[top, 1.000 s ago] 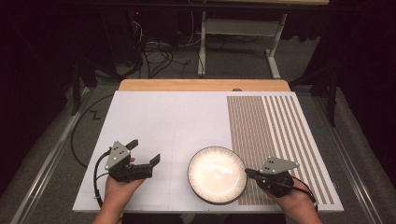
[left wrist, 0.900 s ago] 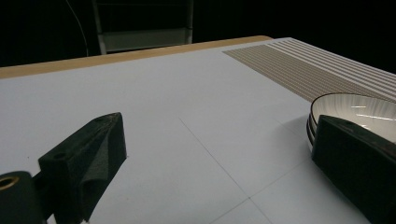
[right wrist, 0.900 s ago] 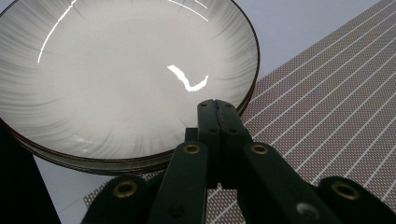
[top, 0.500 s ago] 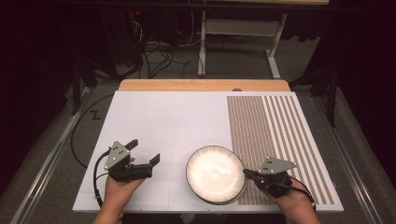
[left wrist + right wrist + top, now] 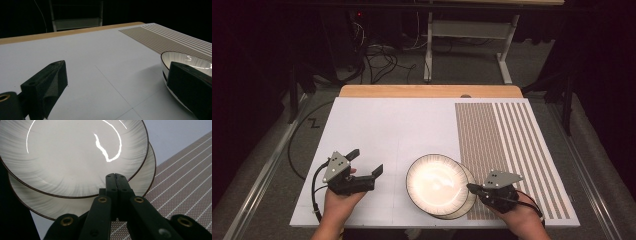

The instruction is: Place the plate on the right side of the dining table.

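Two cream plates with dark rims lie stacked near the table's front edge. The upper plate (image 5: pixel 436 181) (image 5: pixel 75 157) sits offset to the left, leaving a crescent of the lower plate (image 5: pixel 462 210) (image 5: pixel 50 205) uncovered. My right gripper (image 5: pixel 471 188) (image 5: pixel 115 176) is shut with its jaws pressed together, and its tip rests on the upper plate's right rim. Left of the plates, my left gripper (image 5: pixel 366 161) (image 5: pixel 117 72) is held wide open with nothing between its jaws. The upper plate's edge (image 5: pixel 185 58) shows beside its right jaw.
A white mat (image 5: pixel 387 125) covers the table, with a brown striped section (image 5: pixel 502 135) on the right. A wooden edge (image 5: pixel 432 91) runs along the back. Beyond it are floor cables and a metal frame (image 5: pixel 462 30).
The upper plate has slid left, uncovering a crescent of the lower one. My right gripper moved slightly left with it. The left gripper has stayed put.
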